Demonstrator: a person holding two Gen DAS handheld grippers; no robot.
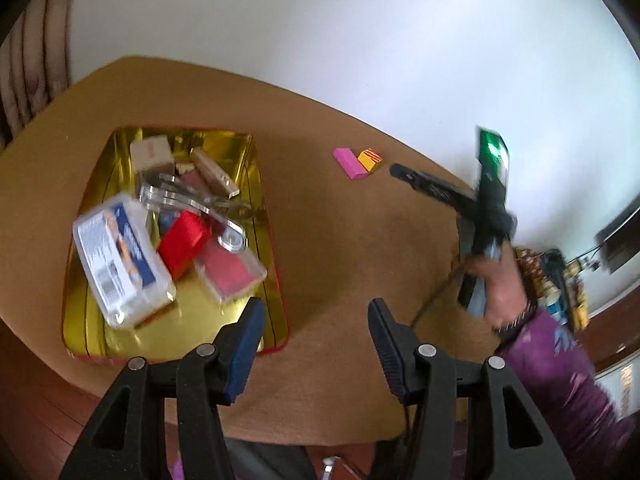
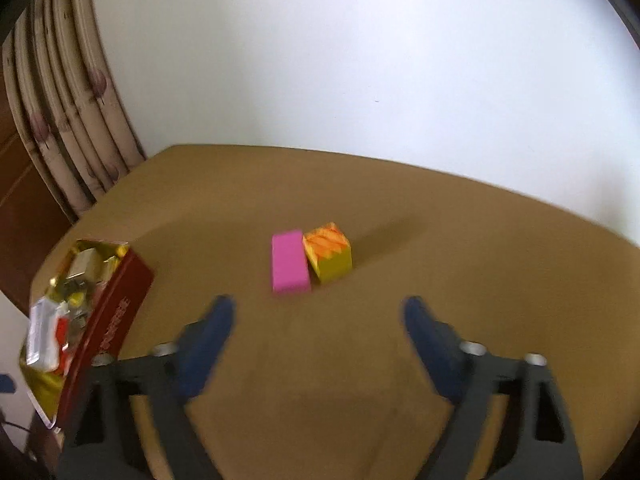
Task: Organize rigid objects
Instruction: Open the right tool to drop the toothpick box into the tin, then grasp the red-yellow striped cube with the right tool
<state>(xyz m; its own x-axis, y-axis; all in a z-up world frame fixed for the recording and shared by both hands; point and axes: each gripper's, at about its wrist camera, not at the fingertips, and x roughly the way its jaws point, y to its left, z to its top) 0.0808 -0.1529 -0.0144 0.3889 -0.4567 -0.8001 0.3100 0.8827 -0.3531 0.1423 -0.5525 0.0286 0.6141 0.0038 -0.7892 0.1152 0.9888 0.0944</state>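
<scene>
gold tray (image 1: 272, 236) mostly filled; pink block (image 2: 290, 262) and yellow box (image 2: 330, 258) left on table (image 2: 360, 360); both grippers' fingers apart, empty.

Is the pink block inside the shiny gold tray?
No, the pink block lies on the brown table touching the yellow-orange block, well apart from the gold tray.

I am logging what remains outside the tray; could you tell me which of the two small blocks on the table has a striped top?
The yellow block, with orange stripes on top. The pink block touching its left side is plain.
</scene>
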